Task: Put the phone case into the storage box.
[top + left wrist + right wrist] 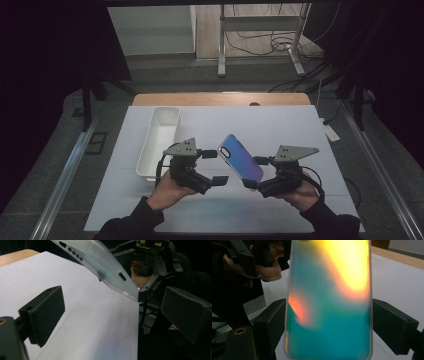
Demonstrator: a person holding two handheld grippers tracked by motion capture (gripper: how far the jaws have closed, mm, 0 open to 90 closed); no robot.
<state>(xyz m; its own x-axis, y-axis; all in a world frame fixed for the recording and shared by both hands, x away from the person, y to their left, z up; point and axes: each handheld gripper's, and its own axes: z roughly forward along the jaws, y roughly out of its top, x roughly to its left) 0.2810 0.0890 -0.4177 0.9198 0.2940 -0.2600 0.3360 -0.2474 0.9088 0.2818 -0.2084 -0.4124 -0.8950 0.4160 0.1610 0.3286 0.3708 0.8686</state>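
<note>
While my right gripper (251, 172) pinches the shiny blue-purple phone case (240, 156) by its sides, up off the white surface (280, 125), I can bring the left gripper (215, 166) in; its jaws are spread w/ nothing between. White plastic bin (159, 142) sits left, not blocking.

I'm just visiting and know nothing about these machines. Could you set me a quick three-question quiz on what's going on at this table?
1. True or false: the phone case lies flat on the white mat.
2. Which gripper holds the case: A) left gripper, B) right gripper?
3. What stands at the mat's left side?

Key
1. False: it is held tilted above the mat.
2. B: its jaws press the case's two long edges, while the left gripper's jaws stand open beside it.
3. A long white tray.
</note>
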